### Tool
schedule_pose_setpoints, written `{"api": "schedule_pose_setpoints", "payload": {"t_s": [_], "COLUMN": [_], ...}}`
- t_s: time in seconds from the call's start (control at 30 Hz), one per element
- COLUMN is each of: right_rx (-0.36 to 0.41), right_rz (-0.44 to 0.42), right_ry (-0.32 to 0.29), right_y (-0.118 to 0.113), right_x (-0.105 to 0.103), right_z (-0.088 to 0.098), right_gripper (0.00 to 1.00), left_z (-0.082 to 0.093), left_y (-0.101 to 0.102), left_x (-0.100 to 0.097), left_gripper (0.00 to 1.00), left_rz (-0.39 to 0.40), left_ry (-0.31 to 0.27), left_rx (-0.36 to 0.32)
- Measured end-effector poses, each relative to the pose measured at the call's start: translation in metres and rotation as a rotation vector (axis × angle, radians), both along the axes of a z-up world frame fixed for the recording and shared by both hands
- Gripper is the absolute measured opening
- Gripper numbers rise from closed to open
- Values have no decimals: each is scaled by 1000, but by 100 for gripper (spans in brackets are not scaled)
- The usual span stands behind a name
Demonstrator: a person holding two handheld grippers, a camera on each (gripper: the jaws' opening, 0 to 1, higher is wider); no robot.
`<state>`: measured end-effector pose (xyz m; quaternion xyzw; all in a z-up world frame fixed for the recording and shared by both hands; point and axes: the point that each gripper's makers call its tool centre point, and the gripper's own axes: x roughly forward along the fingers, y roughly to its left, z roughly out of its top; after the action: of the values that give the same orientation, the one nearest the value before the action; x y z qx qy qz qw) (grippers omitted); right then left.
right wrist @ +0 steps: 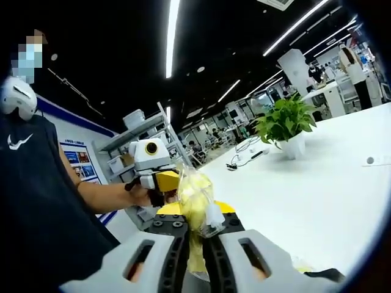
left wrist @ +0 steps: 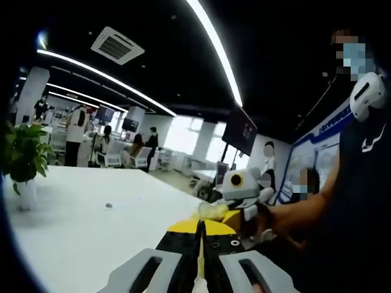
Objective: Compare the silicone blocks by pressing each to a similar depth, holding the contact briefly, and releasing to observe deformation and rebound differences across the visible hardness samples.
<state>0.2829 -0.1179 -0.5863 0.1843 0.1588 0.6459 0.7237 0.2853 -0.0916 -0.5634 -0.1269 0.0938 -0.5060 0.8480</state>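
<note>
A pale yellow soft sample in clear wrapping [right wrist: 195, 198] rises from between the jaws of my right gripper [right wrist: 195, 227], which is shut on it. My left gripper [right wrist: 170, 182] comes in from the left, its yellow jaw tips touching the same bundle. In the left gripper view my left gripper [left wrist: 200, 229] is shut on a thin yellow strip [left wrist: 200, 265] running between its jaws. Just beyond it, my right gripper [left wrist: 225, 209] holds the pale yellow sample [left wrist: 213, 211]. Both are held in the air over the edge of the white table [left wrist: 91, 232].
A potted plant [right wrist: 286, 122] stands on the white table [right wrist: 324, 195], with cables [right wrist: 247, 155] behind it. The plant [left wrist: 24, 160] and a small dark object [left wrist: 109, 206] sit on the tabletop. A person's arm [left wrist: 305, 210] is close on the right. A shelf [right wrist: 140, 131] stands behind.
</note>
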Motion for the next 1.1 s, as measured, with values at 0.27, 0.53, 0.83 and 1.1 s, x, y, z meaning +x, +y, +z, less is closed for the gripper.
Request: {"api": "schedule_pose_setpoints", "payload": {"t_s": [0.27,0.53,0.83,1.1], "right_rx": [3,-24,-6,-12], "right_rz": [4,-5,-29,-119], "right_ry": [-8,-54,-133,-140], "right_y": [0,2,5,-2], "right_x": [-2,-1,2,17], "right_z": [2,0,5,2], "right_gripper": [3,6,12,44], "left_z": [1,-1,7,9], "left_y": [-1,2,6,8], "left_x": [-2,-1,0,0], "left_gripper": [0,0,0,0], "left_rz": [10,41,71,73], "left_ry": [22,42,40,37], "left_rx": [-13,-7,-55,-46]}}
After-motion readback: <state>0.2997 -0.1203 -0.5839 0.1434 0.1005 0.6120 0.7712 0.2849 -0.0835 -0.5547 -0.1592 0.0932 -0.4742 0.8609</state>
